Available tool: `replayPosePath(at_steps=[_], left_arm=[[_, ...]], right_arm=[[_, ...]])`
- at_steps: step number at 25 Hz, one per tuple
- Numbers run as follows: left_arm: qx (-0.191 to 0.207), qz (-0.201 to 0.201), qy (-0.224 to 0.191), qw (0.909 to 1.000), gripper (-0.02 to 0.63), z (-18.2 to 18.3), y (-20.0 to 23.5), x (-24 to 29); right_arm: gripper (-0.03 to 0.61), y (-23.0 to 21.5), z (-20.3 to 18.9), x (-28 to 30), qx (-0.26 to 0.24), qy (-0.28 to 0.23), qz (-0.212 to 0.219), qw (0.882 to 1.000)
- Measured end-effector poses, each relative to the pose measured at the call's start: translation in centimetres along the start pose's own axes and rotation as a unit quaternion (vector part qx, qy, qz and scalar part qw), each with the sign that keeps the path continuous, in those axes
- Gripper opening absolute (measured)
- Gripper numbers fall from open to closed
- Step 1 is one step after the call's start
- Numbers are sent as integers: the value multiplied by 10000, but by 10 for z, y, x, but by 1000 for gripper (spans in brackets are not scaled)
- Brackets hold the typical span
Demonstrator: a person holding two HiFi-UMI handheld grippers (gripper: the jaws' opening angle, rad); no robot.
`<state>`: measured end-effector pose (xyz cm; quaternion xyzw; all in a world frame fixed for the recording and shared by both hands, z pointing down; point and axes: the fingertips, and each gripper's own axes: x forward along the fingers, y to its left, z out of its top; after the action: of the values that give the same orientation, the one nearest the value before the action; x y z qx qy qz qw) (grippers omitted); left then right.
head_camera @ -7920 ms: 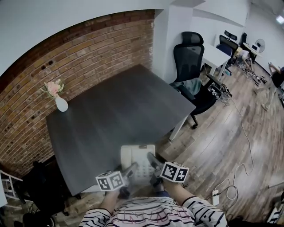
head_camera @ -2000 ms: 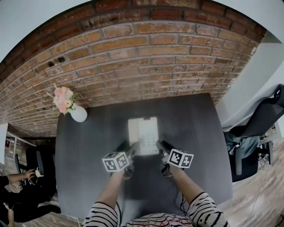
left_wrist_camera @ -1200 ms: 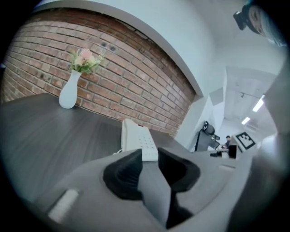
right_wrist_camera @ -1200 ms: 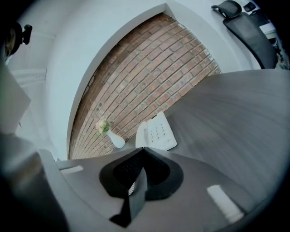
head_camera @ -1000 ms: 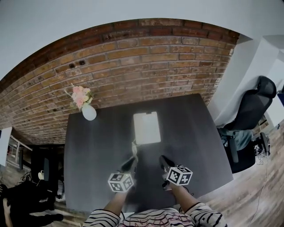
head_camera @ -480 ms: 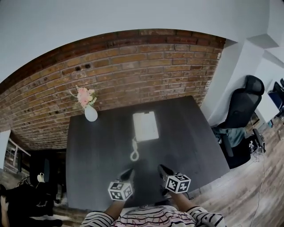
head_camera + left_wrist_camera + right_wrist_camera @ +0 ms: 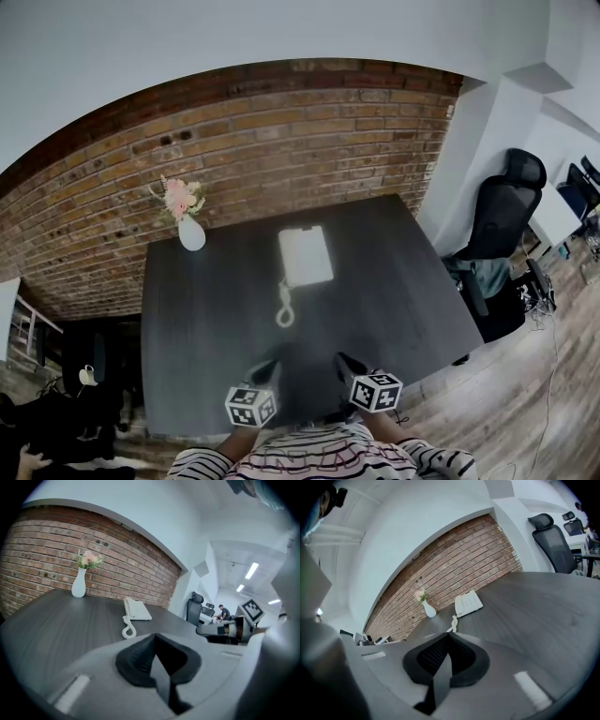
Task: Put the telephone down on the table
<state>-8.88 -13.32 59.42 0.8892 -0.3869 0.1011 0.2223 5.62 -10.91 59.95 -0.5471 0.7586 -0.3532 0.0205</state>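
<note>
The telephone (image 7: 306, 255) lies on the table (image 7: 403, 291) at twelve o'clock. The left gripper (image 7: 269, 367) and right gripper (image 7: 343, 360) are both closed and empty.

Dark table (image 7: 394, 300), apparently wood-grain: telephone (image 7: 306, 255) centre-back, flower vase (image 7: 191, 234) back-left corner.

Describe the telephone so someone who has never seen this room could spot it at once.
Start at the brick wall; the dark grey table stands against it. Toward the table's far edge, roughly midway along, lies the telephone, a flat white slab. Unlike the upright white vase of pink flowers at the left corner, it trails a coiled cord.
</note>
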Motion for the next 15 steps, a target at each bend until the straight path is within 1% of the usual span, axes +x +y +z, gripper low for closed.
replayPosePath(at_steps=[5, 10, 15], left_arm=[[10, -32, -27, 10000, 2, -5, 1, -9], [-28, -33, -81, 10000, 2, -5, 2, -13], [-73, -47, -94, 9999, 2, -6, 1, -15]], right_arm=[[0, 5, -5, -6, -138, -12, -56, 9999], [0, 10, 2, -7, -247, -142, -74, 9996], [0, 14, 6, -6, -304, -133, -69, 9994]])
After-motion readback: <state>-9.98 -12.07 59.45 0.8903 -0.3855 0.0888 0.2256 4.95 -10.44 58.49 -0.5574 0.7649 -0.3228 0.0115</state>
